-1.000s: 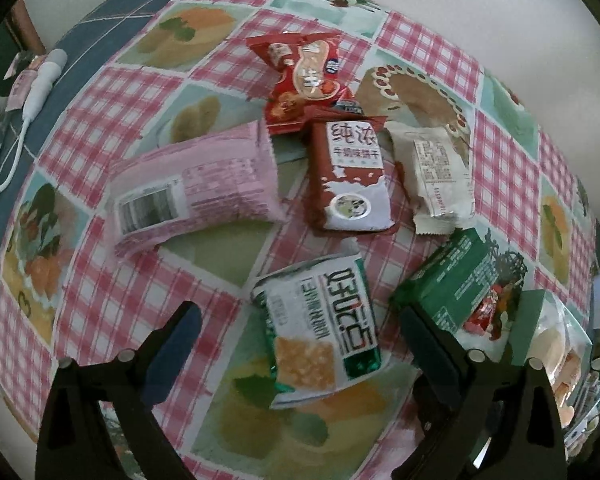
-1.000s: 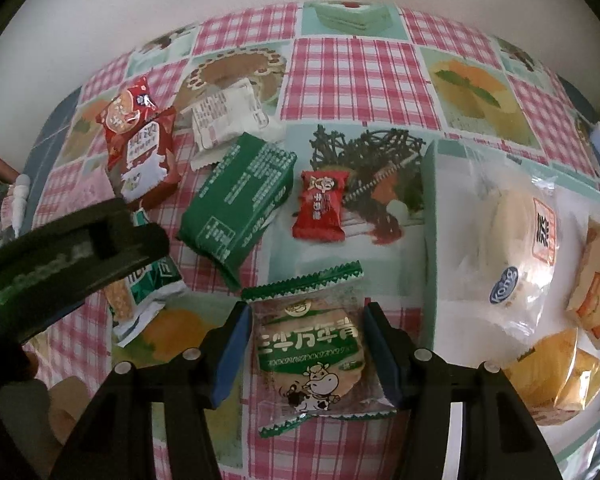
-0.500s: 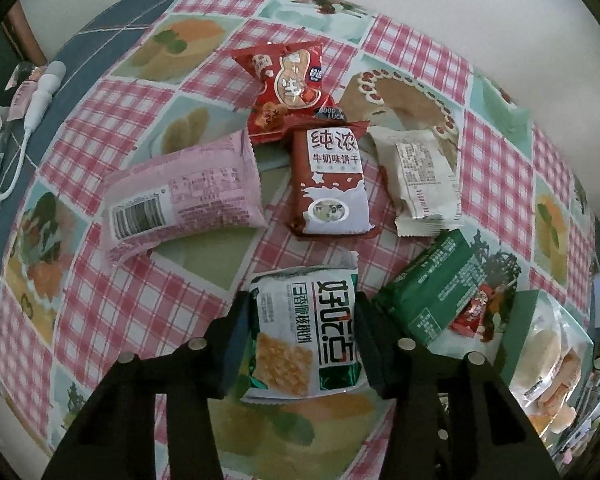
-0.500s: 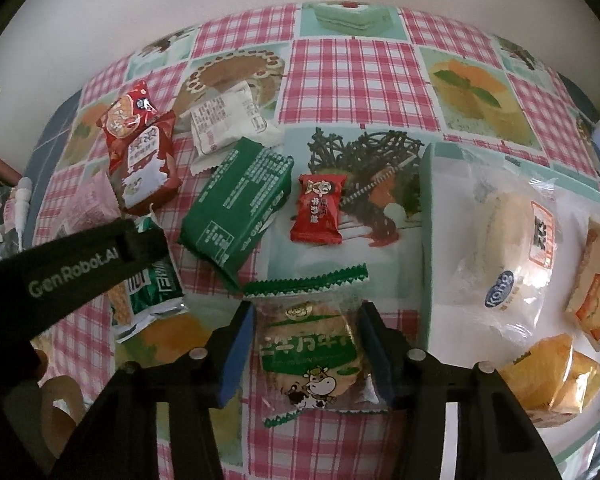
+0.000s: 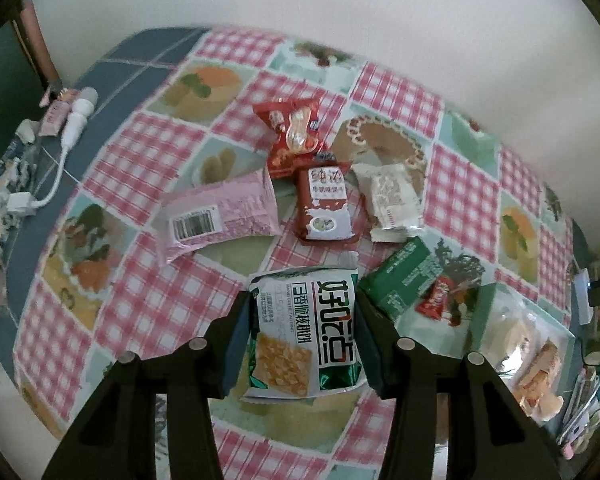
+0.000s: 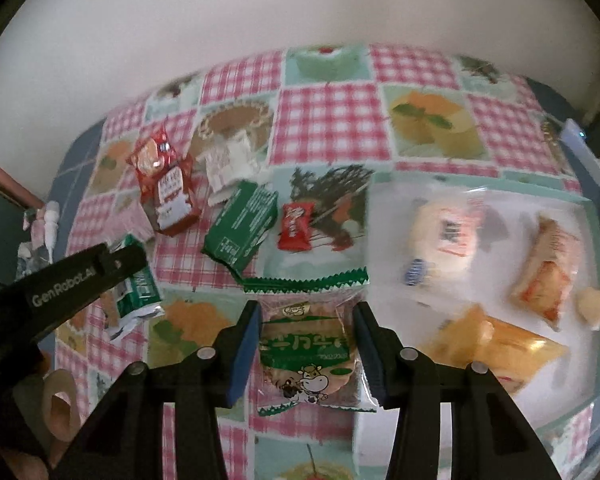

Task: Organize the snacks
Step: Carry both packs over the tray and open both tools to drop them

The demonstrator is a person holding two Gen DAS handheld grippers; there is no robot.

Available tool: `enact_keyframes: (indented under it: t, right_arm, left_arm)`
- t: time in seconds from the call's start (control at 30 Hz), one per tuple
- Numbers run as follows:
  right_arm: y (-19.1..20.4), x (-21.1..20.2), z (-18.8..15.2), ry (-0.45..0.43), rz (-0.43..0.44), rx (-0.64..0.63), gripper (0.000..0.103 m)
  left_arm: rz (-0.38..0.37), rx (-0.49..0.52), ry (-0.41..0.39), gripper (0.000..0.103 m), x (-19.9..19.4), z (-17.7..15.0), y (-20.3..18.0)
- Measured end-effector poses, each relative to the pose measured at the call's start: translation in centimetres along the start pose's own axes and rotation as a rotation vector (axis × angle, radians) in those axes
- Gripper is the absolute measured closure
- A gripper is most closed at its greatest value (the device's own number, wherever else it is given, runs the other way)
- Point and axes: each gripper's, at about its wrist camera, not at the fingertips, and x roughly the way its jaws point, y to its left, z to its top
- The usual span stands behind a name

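Observation:
My left gripper [image 5: 302,304] is shut on a white and green cracker packet [image 5: 304,332], held above the checked tablecloth [image 5: 148,152]. In the right wrist view one of its fingers [image 6: 116,264] shows at the left with that packet [image 6: 136,292]. My right gripper [image 6: 307,312] has its jaws closing on a clear cookie packet with green print and a cow [image 6: 306,352]. Its pads press the packet's sides and the packet hangs off the table. A white tray with a teal rim [image 6: 540,194] lies to the right, holding a bun packet [image 6: 440,236] and orange packets.
On the cloth lie a pink packet [image 5: 220,216], a red peanut packet [image 5: 294,136], a dark red biscuit packet [image 5: 326,204], a white packet [image 5: 392,200], a green packet [image 5: 404,280] and a small red candy [image 5: 436,300]. A white cable [image 5: 76,116] sits at the left edge.
The left jaws went from wide open to closed on the cracker packet. The right jaws tightened on the cookie packet. Both grippers rose with their packets, so the table looks farther away.

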Motion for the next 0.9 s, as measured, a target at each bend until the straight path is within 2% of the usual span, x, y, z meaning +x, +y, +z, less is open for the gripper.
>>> enact_keyframes:
  t: [0.13, 0.43, 0.73, 0.9]
  right_arm:
    - [-1.9, -2.7, -0.3, -0.037, -0.016, 0.036, 0.053]
    - [-7.4, -6.5, -1.8, -0.083, -0.113, 0.132, 0.053]
    - [-15.3, -8.3, -2.9, -0.089, -0.178, 0.290, 0.053]
    - [-19.3, -7.9, -3.5, -0.054, -0.211, 0.367, 0.053]
  left_arm:
    - [-0.018, 0.026, -0.035, 0.052, -3.1, -1.4, 0.5]
    - [-0.070, 0.177, -0.073, 0.052, -6.1, -4.4, -5.1]
    - [-0.119, 0.361, 0.022, 0.052, -4.7, -8.7, -11.9]
    - [-0.107, 0.439, 0.074, 0.052, -3.3, -11.0, -14.7]
